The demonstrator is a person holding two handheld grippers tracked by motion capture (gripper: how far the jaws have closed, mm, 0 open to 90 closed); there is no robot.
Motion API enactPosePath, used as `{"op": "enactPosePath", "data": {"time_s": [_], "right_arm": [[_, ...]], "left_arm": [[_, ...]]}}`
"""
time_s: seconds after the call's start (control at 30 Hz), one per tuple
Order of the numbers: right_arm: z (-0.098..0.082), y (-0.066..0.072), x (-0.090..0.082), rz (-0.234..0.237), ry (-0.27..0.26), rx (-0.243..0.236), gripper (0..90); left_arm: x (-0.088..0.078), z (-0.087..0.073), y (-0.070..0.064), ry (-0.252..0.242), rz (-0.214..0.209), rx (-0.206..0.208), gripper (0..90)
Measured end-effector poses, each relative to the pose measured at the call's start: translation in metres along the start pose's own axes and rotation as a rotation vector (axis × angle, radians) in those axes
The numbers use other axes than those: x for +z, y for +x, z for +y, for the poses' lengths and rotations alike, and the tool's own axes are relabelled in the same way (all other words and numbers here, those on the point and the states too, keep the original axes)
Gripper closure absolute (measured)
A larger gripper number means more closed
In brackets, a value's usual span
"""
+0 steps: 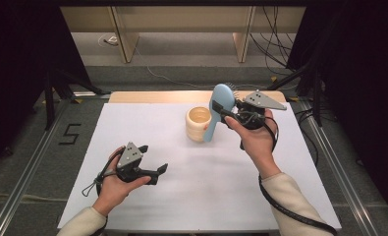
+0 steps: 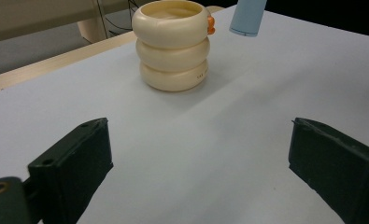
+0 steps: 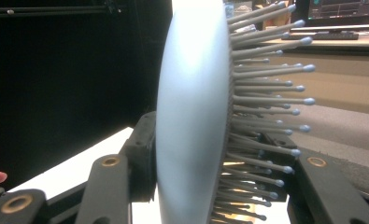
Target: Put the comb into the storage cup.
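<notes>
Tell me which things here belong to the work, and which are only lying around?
In the work:
- hairbrush, clamped in the right gripper
- cream cup, beside the brush handle

Lying around:
- cables on the floor behind the table
- left gripper, open, idle

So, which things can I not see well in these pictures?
- Inside of the cup: in the high view too small, in the left gripper view hidden by its own rim.
- Brush handle: cut off by the top edge in the left gripper view.
- Brush head in the right gripper view: blurred and cut off at the top edge.
- Orange part behind the cup: mostly hidden by the cup.
</notes>
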State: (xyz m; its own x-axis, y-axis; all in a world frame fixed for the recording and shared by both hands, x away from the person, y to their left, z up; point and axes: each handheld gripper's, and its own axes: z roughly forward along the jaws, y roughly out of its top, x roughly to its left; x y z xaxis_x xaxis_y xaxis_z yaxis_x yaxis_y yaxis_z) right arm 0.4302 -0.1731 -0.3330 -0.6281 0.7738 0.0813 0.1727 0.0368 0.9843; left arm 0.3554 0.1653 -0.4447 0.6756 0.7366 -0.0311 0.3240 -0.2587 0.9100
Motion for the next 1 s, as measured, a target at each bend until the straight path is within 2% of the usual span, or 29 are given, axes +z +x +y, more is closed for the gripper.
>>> {"op": "enactPosePath", "data": {"time_s": [1.0], "right_arm": [[0.007,-0.004,0.011,-0.022,0.001,0.002,50.8]], "left_arm": [[0.000,0.000,0.000,0.000,-0.002,-0.003,5.5]]}}
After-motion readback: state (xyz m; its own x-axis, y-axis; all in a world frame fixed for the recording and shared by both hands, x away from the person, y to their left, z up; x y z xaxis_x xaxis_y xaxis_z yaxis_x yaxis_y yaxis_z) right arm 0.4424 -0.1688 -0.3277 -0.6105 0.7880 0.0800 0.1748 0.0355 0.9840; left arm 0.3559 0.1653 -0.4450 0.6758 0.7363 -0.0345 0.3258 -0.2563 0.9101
